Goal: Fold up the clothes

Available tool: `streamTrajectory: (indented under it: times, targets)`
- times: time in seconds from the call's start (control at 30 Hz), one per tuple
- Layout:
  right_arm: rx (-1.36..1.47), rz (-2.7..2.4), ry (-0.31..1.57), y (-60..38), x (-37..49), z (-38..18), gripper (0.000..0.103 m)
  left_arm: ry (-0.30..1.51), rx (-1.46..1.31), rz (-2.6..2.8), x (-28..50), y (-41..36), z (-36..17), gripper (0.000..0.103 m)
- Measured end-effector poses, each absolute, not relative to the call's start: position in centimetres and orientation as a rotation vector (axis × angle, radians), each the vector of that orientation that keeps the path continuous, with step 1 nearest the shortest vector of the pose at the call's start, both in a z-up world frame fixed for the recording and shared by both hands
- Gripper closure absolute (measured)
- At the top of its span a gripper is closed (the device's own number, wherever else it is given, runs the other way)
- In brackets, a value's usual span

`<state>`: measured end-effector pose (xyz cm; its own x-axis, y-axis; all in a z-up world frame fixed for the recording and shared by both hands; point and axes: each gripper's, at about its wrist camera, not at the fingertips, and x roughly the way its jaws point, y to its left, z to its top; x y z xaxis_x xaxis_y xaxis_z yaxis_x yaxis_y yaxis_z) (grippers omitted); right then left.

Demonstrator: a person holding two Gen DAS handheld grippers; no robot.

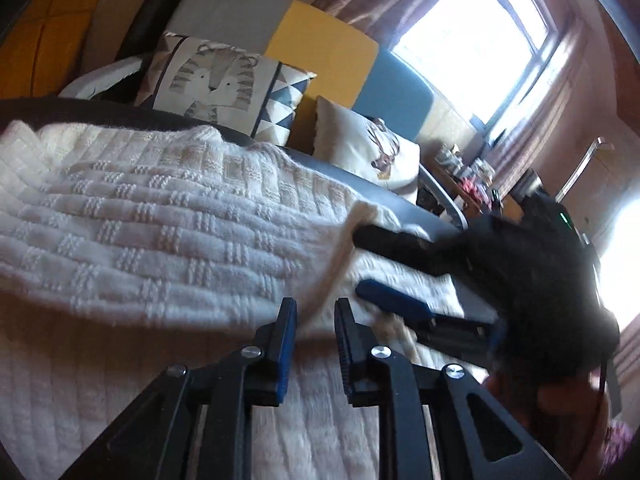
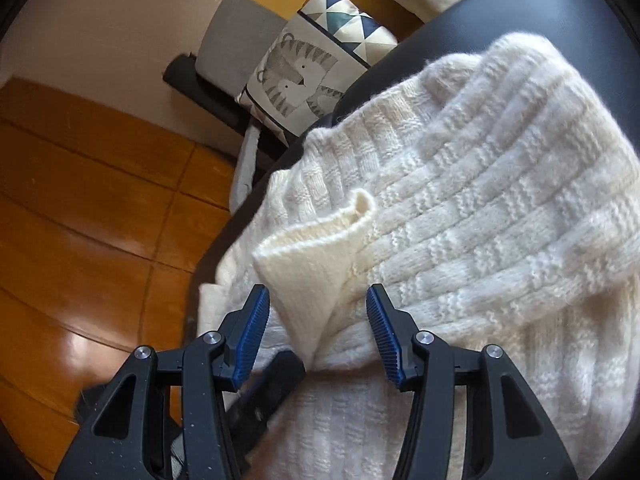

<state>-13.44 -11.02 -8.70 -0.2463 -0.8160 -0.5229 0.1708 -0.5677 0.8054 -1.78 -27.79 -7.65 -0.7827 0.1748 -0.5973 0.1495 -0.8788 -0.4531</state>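
A dark padded bench (image 2: 500, 12) carries the whole job, with an orange wooden floor (image 2: 80, 200) beside it and, in the left wrist view, a bright window (image 1: 472, 40) behind a row of grey, yellow and blue cushions. Spread over the bench lies a cream knitted sweater (image 2: 480, 208), basket-weave in texture, partly doubled over on itself; its ribbed cuff (image 2: 312, 256) is turned up and points toward the right wrist camera. Two pillows lean against the backrest: a tiger-print pillow (image 1: 212, 80) with a triangle border, and a paler deer-print pillow (image 1: 372, 148) further along. No brand name, label or readable writing shows on the sweater, the pillows or the tools. The right gripper (image 2: 316, 328) has its blue-padded jaws spread wide, straddling the cuff without pinching it, so it is released. In the left wrist view that same tool appears as a dark, blurred shape with its fingers lying across the sweater. The left gripper (image 1: 316, 344) has its jaws parted by a narrower gap, with a fold edge of the sweater just ahead of the tips and nothing held between the pads.
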Motion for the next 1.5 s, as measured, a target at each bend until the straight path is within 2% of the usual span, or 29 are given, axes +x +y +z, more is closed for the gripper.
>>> streamTrajectory:
  times: [0.1, 0.3, 0.37, 0.4, 0.43, 0.57, 0.77, 0.93, 1.13, 1.23, 1.37, 1.5]
  targets:
    - [1.317, -1.877, -0.832, -11.1, -13.0, -8.4, 0.049, -0.733, -1.007, 2.873, -0.1, -27.6, -7.0, 0.084]
    - [1.299, -1.947, -0.801, -11.3, -13.1, -8.8, 0.05, -0.775, -1.051, 2.9, 2.7, -30.1, -6.8, 0.084]
    - [1.299, -1.992, -0.762, -11.6, -13.4, -8.6, 0.072, -0.816, -1.066, 2.943, 3.7, -32.0, -6.8, 0.084]
    - [1.315, -2.004, -0.74, -11.9, -13.5, -8.4, 0.09, -0.839, -1.073, 2.968, 4.2, -33.0, -6.7, 0.084]
    - [1.33, -2.016, -0.717, -12.2, -13.6, -8.3, 0.092, -0.874, -1.08, 2.991, 4.6, -34.1, -6.8, 0.084]
    - [1.293, -2.03, -0.672, -13.3, -13.5, -6.4, 0.093, -1.101, -1.131, 3.016, 5.6, -39.0, -7.6, 0.084]
    - [1.089, -1.991, -0.655, -15.6, -12.6, -0.3, 0.094, -1.306, -1.155, 2.935, 4.8, -43.2, -9.0, 0.084]
    - [1.08, -2.012, -0.659, -15.7, -13.3, 0.3, 0.094, -1.497, -1.075, 2.947, 4.4, -46.8, -9.1, 0.084]
    - [1.081, -2.038, -0.671, -15.5, -14.1, 0.5, 0.094, -1.579, -0.914, 3.144, 6.4, -50.4, -9.0, 0.084]
    - [1.16, -2.063, -0.693, -14.5, -15.1, -2.2, 0.094, -1.538, -0.916, 3.184, 7.1, -51.1, -9.7, 0.084]
    - [1.245, -2.065, -0.705, -13.8, -15.9, -4.9, 0.095, -1.674, -0.819, 3.159, 8.4, -51.7, -10.5, 0.081]
    - [1.228, -2.081, -0.737, -13.0, -16.6, -4.9, 0.095, -1.553, -0.789, 3.157, 7.7, -50.9, -9.5, 0.081]
